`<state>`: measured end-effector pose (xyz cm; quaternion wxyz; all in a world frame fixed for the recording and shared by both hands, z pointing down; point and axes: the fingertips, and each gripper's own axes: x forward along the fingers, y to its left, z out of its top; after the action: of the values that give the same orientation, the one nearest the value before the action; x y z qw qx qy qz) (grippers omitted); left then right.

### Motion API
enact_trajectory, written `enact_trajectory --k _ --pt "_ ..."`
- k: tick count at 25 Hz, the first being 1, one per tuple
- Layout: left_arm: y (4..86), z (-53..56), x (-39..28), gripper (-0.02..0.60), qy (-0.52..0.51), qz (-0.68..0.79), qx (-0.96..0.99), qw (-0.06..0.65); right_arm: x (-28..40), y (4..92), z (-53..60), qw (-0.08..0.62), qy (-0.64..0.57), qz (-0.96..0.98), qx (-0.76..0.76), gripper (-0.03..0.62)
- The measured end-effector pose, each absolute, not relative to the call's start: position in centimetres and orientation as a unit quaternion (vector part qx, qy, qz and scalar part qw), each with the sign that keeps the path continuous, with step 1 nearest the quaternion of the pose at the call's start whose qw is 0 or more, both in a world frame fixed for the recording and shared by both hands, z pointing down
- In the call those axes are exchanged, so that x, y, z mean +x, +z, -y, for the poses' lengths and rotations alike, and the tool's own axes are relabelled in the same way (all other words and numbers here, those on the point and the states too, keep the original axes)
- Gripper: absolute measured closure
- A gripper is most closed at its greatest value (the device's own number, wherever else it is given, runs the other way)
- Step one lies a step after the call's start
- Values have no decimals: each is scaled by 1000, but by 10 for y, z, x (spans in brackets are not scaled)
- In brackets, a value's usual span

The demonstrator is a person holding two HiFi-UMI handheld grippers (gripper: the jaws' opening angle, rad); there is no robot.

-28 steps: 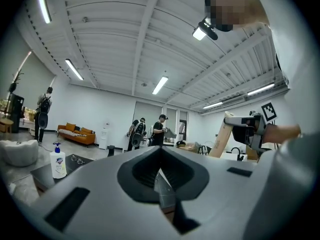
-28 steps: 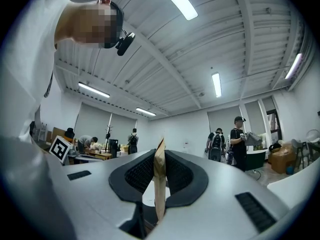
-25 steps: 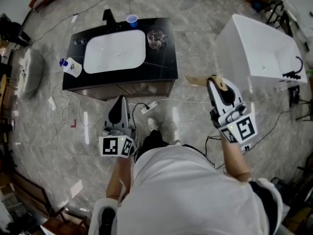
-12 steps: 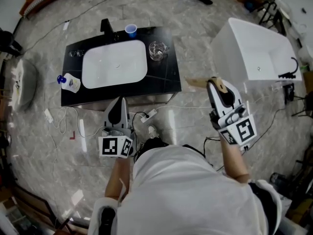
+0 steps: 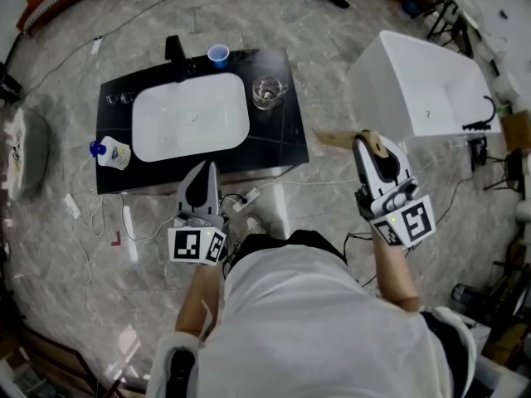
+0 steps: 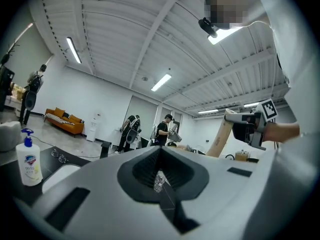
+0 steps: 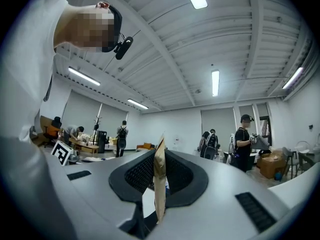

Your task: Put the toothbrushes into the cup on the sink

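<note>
A soap bottle (image 5: 110, 152) stands at the left end of the black counter (image 5: 278, 135), beside the white basin (image 5: 191, 121). The left gripper (image 5: 205, 167) hovers at the counter's near edge, jaws together on nothing. The glass cup (image 5: 266, 92) sits just right of the basin. Further right, the right gripper (image 5: 362, 138) pinches a flat tan pack (image 5: 332, 139), well apart from the cup.

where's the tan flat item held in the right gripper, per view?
Head view: tan flat item, right of centre, jutting left from the right gripper.
Left gripper view: right of centre, slanting below that gripper.
Right gripper view: centre, edge-on between the jaws.
Shared landmark: the right gripper holding it.
</note>
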<state>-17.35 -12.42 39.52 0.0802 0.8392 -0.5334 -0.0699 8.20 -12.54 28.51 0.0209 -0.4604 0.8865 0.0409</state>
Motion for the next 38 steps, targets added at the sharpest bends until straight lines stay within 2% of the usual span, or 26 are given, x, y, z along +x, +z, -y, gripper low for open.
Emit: enact_trajectory --k 16,22,38 --pt "387 159 -159 578 -42 567 819 71 79 297 204 28 42 -913 -404 525" --pt "389 167 -148 578 -36 576 813 80 59 332 253 3 47 -928 -369 525" --pt "407 176 -156 578 -23 607 788 102 10 412 343 -1 28 -933 -359 525"
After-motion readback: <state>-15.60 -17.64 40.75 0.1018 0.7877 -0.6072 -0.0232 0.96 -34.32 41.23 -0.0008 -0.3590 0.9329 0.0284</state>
